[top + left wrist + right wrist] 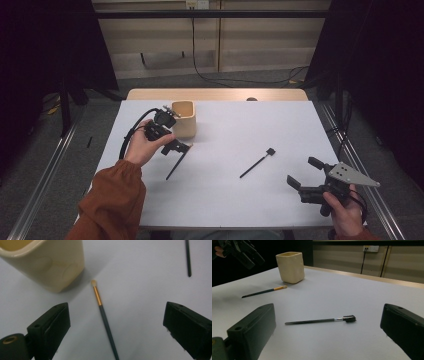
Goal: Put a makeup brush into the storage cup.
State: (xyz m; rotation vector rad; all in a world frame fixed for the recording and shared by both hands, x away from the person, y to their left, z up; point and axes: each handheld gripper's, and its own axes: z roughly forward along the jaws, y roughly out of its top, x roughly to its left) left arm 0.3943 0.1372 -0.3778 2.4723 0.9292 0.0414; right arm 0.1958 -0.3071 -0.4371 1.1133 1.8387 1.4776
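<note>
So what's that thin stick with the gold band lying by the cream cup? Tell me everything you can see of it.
It looks like a small makeup brush: a long, slim dark handle, a shiny gold-coloured collar that looks like metal, and a small rounded pale tuft at the tip. It lies flat on the white table, tuft end pointing toward the cream cup but stopping just short of it. The left gripper hovers above it with jaws wide open, one on each side of the handle. Nothing grips it.
</note>
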